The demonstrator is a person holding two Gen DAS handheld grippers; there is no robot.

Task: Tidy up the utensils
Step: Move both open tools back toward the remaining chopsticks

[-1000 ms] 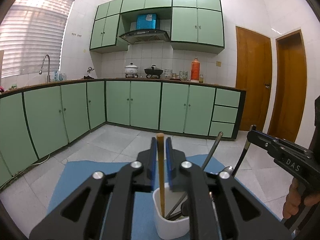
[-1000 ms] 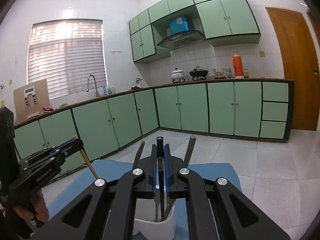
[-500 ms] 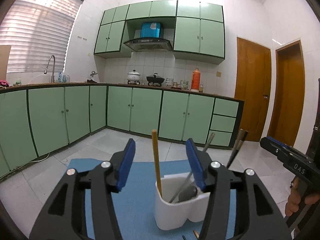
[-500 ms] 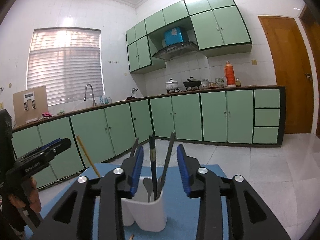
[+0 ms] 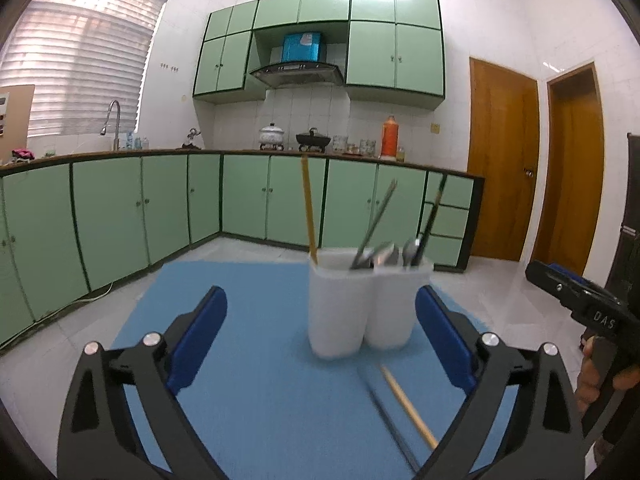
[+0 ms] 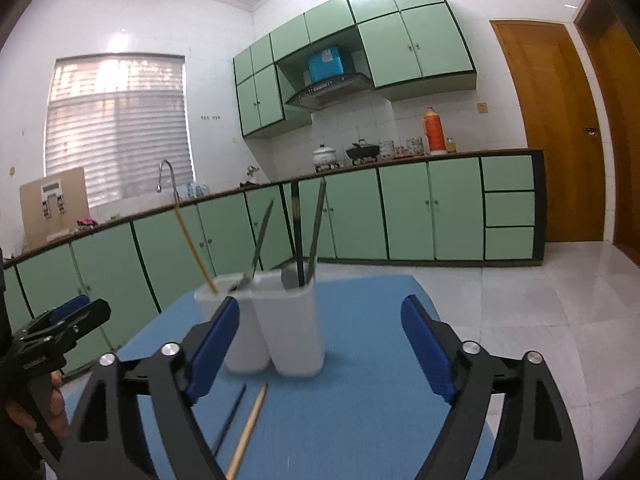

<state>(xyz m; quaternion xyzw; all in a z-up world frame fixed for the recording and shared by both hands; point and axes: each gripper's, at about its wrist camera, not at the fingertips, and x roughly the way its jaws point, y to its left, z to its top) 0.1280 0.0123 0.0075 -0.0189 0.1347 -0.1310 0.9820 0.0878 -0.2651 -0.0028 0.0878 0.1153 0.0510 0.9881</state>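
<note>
**Utensils parked in the holder, both grippers spread wide**

Blue mat (image 5: 248, 380) is seen spread across the table, and on it the white two-compartment utensil holder (image 5: 360, 308) is stood upright, near the mat's far side. In the left wrist view, a wooden chopstick (image 5: 309, 208) is propped in the left compartment, leaning only slightly, and metal utensils (image 5: 384, 254) are gathered at the middle and right, handles up. A dark chopstick (image 5: 434, 216) is leaned in the right compartment.

Left gripper (image 5: 320, 336) is held low over the mat, just short of the holder, and its jaws are being opened; nothing is pressed between the blue pads (image 5: 198, 334), though the holder is framed in the gap beyond them. Right gripper (image 6: 320, 344) is likewise being opened, its pads clear of the holder, which stands just ahead between its fingers.

Two loose pieces are left lying on the mat in front of the holder: a second wooden chopstick (image 5: 408, 406) and, just beside it, a second dark chopstick (image 5: 386, 416), side by side and nearly parallel.
</note>
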